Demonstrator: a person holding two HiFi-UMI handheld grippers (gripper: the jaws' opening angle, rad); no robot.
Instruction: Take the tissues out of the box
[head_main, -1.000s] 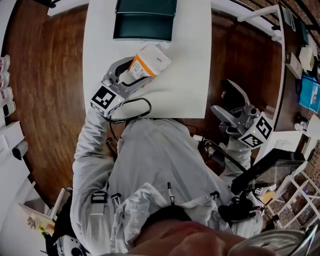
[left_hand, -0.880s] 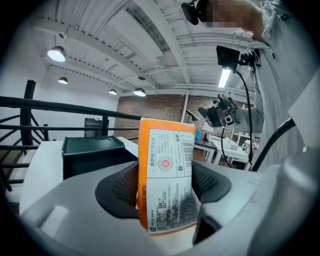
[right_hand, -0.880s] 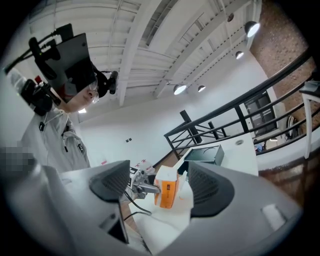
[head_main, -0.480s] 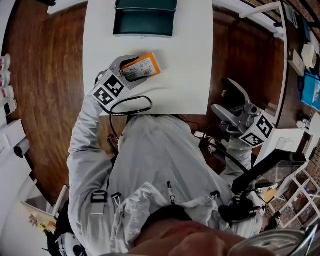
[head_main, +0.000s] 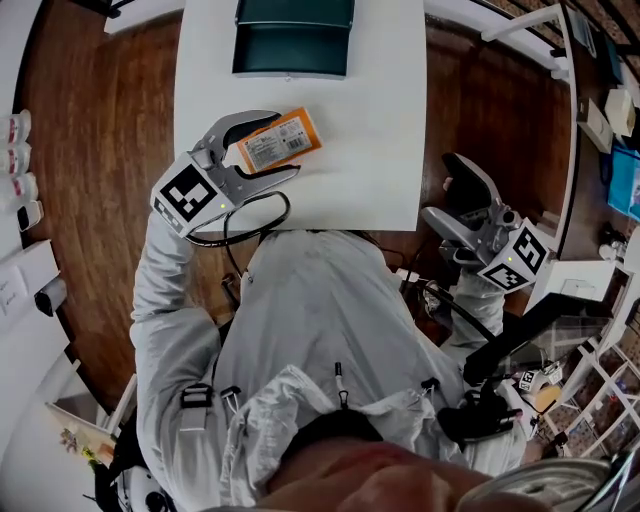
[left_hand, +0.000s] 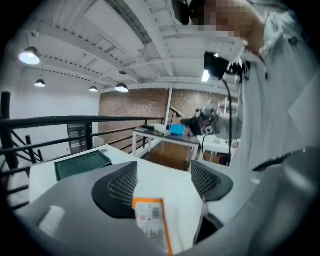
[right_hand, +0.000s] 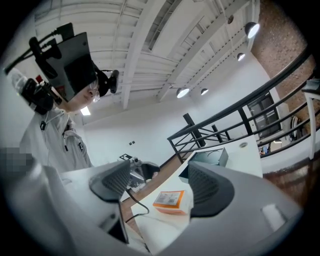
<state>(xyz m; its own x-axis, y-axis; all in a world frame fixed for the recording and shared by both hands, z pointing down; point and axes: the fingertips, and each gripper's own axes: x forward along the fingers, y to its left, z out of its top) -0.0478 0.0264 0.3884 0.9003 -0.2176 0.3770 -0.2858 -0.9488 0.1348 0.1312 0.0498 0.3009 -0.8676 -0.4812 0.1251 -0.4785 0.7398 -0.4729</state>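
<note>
An orange and white tissue box (head_main: 272, 146) lies flat on the white table (head_main: 370, 120), label side up. My left gripper (head_main: 287, 145) straddles the box from its left end, one jaw beyond its far side and one on its near side, pads off it. In the left gripper view the box (left_hand: 152, 220) lies low between the parted jaws of the left gripper (left_hand: 164, 182). My right gripper (head_main: 440, 190) hangs open and empty over the wood floor, right of the table. Its own view looks past the right gripper (right_hand: 159, 182) to the box (right_hand: 170, 200). No loose tissue shows.
A dark green tray (head_main: 292, 50) sits at the table's far edge. A black cable loop (head_main: 250, 215) hangs at the near edge by my left arm. Wood floor (head_main: 90, 150) flanks the table, and shelves with clutter (head_main: 600, 120) stand at the right.
The box was lifted and tilted in the shut left gripper; now it lies flat on the table. The left jaws have parted and the gripper has drawn back left. The right gripper stayed put.
</note>
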